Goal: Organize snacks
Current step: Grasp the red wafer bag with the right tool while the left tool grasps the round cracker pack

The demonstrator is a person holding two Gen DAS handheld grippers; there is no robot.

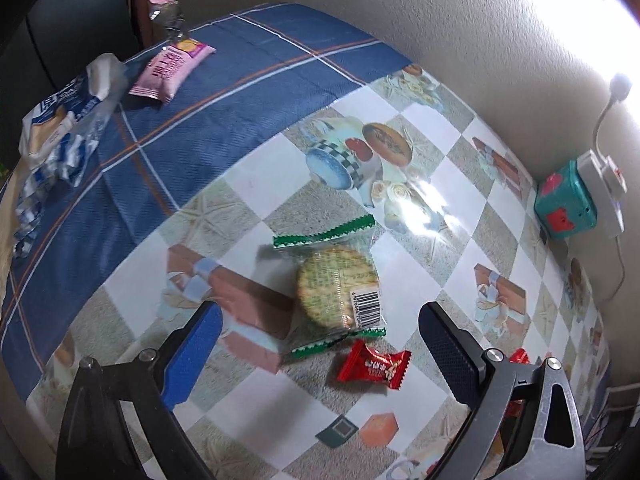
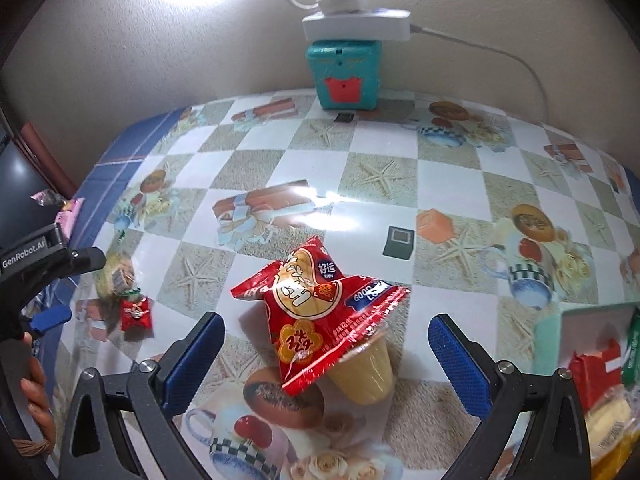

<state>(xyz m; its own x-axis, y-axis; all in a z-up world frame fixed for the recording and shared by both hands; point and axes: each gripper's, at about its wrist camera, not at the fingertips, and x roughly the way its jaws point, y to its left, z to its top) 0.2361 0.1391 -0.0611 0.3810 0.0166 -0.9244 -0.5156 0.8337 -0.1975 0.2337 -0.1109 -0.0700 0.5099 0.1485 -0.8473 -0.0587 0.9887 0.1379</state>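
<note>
1. Here, nearest the right gripper (image 2: 326, 354), whose jaws stand wide apart and empty, a pudding cup (image 2: 362, 372) lies tipped on the tablecloth (image 2: 280, 152), its red foil lid (image 2: 320, 312) loose and crumpled on top. I judge it light, with a stiff plastic wall and slippery film; the cup body is the safer hold, since the lid would likely buckle or slide.
2. Right of the cup, a mint bin (image 2: 560, 336) already holds snacks, probably the target.
3. The left gripper (image 1: 320, 344) is also parted and empty. Between its jaws lies a red candy (image 1: 374, 366), and just beyond that a cracker pack (image 1: 338, 286): light, brittle, crinkly wrap; the sealed edges look the gentler grip.
4. Far beyond the cup stands a teal box (image 2: 346, 76) under a power strip (image 2: 356, 24), well clear.
5. Far left of the cracker lie a pink pack (image 1: 170, 70) and a blue-white bag (image 1: 56, 128).
</note>
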